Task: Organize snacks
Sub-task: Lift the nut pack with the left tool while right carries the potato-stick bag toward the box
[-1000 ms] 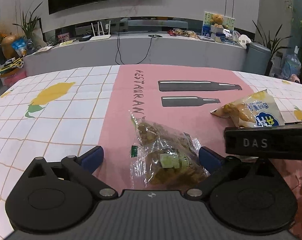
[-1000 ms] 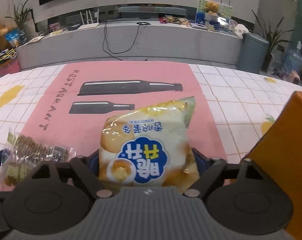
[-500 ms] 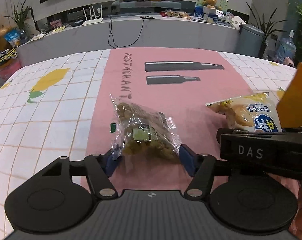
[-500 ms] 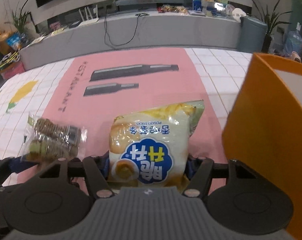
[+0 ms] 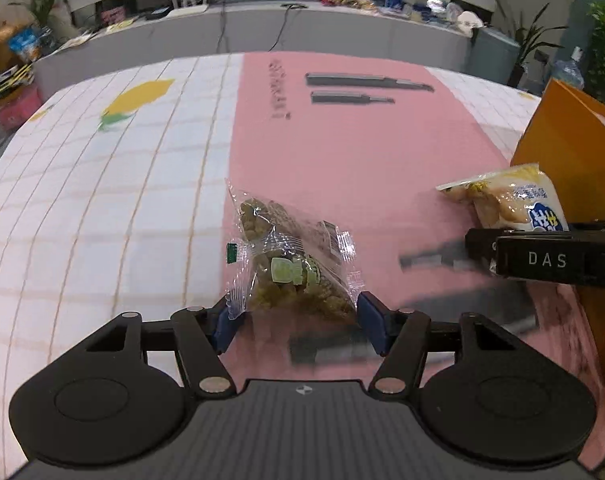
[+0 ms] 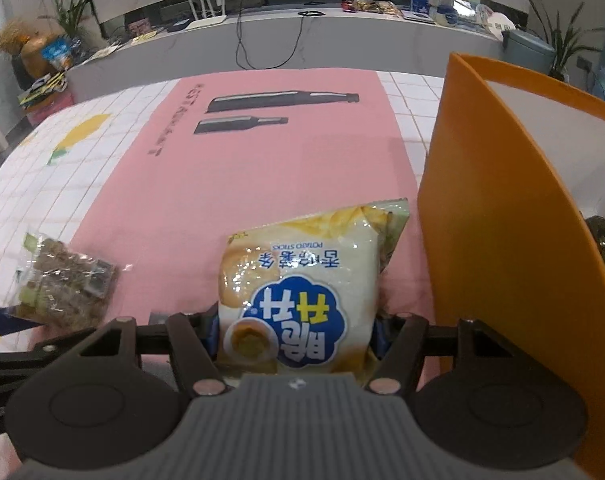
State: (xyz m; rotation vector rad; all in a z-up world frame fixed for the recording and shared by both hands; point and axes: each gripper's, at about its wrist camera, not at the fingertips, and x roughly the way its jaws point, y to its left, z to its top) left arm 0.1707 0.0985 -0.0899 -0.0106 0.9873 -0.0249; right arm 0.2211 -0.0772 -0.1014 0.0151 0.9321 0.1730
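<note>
A clear bag of green-brown snacks (image 5: 290, 264) hangs above the pink cloth between the blue pads of my left gripper (image 5: 298, 314). The pads press its lower corners, and the jaws are opening slightly. My right gripper (image 6: 296, 332) is shut on a yellow potato-stick bag (image 6: 302, 280) with a blue label, held off the table right beside the orange box (image 6: 502, 240). In the left wrist view the potato-stick bag (image 5: 510, 200) shows at the right, in front of the orange box (image 5: 562, 148). In the right wrist view the clear bag (image 6: 66, 284) is at the far left.
The table carries a white checked cloth with lemons (image 5: 102, 184) and a pink strip with printed bottles (image 6: 262, 152). Some dark packets (image 6: 602, 236) lie inside the orange box. A grey counter (image 6: 302, 40) with clutter stands behind the table.
Both grippers closed on their bags and lifted them off the cloth. Both moved right toward the orange box, which now fills the right side of the right wrist view.
</note>
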